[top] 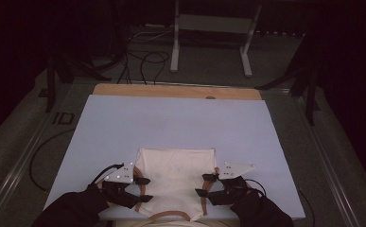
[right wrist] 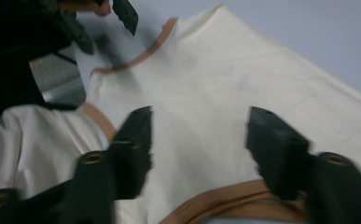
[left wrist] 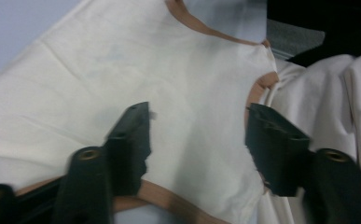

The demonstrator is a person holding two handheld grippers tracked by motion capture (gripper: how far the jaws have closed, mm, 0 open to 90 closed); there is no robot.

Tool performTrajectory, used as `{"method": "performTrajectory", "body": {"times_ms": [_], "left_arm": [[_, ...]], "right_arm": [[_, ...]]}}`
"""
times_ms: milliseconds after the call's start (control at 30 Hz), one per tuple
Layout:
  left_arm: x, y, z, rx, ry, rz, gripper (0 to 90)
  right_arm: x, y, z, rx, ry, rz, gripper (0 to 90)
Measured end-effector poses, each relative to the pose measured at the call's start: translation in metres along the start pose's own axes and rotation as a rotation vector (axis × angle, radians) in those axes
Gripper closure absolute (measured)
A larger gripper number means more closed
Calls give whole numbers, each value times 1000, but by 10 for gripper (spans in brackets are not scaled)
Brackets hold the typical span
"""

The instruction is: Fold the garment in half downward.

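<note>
Cream cloth garment (top: 176,177) with tan binding, spread flat on the pale blue table (top: 171,123), near edge hanging off toward the person. Lies between the two claws: inboard of the left claw (top: 142,189), inboard of the right claw (top: 203,185), one side edge under each. Long axis running from the hanging near end away toward the squared far hem. Both claws equally near, each at its own armhole curve of tan trim (left wrist: 169,198). Left claw (left wrist: 194,144) released, jaws spread wide over cloth, nothing pinched. Right claw (right wrist: 199,149) likewise released, jaws apart astride cloth, trim (right wrist: 225,198) just below. Touching the fabric or hovering just above: hard to tell, blurred. Probably a matched pinch at both side edges next.
</note>
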State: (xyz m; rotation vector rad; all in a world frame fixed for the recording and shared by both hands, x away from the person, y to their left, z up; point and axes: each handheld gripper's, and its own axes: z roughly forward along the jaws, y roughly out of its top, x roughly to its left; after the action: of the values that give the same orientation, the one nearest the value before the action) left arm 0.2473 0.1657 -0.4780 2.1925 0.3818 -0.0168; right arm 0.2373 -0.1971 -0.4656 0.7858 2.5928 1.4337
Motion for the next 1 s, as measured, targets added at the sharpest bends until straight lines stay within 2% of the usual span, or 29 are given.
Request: {"method": "performTrajectory", "body": {"times_ms": [33,100,167,233,300,367,433,833,1000], "left_arm": [[1,1,-1,-7,9,-2,372],[5,3,-2,-21,0,-20,299],[7,6,-4,-38,-6,-14,200],[9,8,-4,-51,9,-6,161],[11,10,-4,-65,38,2,122],[14,11,-4,-63,32,-1,59],[17,12,-4,-62,49,4,27],[38,18,-4,-47,86,11,14],[50,19,-2,-45,105,-5,14]], "right_arm": [[-2,0,-1,-15,-3,5,309],[-5,1,-2,-34,1,13,196],[-7,1,-3,-51,-4,24,174],[-9,1,-4,-56,-12,15,133],[-11,2,-4,-59,-5,11,130],[-15,2,-4,-55,-24,-13,106],[-18,3,-4,-51,-32,-14,103],[-47,14,-5,-46,-65,-22,104],[-61,17,-3,-33,-74,-25,110]]}}
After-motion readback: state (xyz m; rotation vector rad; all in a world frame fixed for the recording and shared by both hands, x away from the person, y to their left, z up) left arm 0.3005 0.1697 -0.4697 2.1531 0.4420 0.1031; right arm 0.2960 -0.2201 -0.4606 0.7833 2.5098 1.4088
